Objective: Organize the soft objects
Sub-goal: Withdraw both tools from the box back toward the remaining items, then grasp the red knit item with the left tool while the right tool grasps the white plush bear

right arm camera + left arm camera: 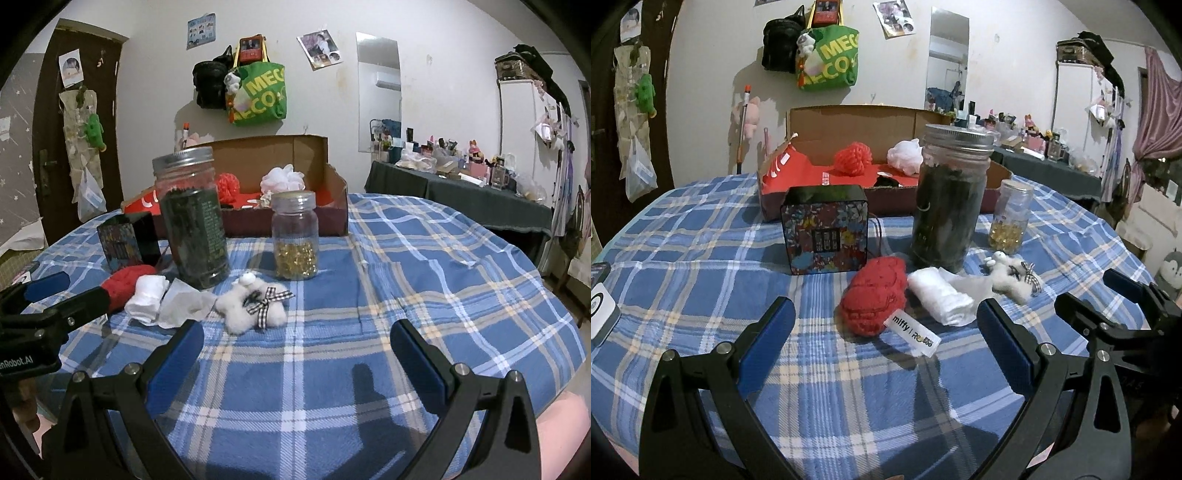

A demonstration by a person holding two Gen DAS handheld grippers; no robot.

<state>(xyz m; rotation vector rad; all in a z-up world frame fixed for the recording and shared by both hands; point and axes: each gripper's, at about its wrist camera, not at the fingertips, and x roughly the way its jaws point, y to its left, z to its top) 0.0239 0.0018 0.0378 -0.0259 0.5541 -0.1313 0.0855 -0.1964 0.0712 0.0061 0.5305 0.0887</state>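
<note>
While both grippers hang just above the near edge, the table, covered in a blue plaid cloth, carries everything in view. Largest item: an open cardboard box with a red lining at the far side; inside it sit a red knitted ball and a white mesh puff, well apart from each other.

In front of the box, left: a dark floral-patterned tin, upright. To its right stands a tall glass jar with a metal lid and dark contents, then a small jar partly filled with yellow capsules, just beside the tall one.

Soft items lie in a row nearer than the jars. Red knitted toy, with a white "miffy" tag at its near end, lies left of and touching a rolled white cloth. A crumpled translucent wrapper lies between the cloth and a small white plush bear with a checked bow, at the right end of the row.

Left gripper: jaws spread wide, nothing between them, lined up on the red toy and cloth, not touching either. Right gripper: jaws likewise wide apart and holding nothing, over bare cloth nearer than the bear and slightly right of it.
</note>
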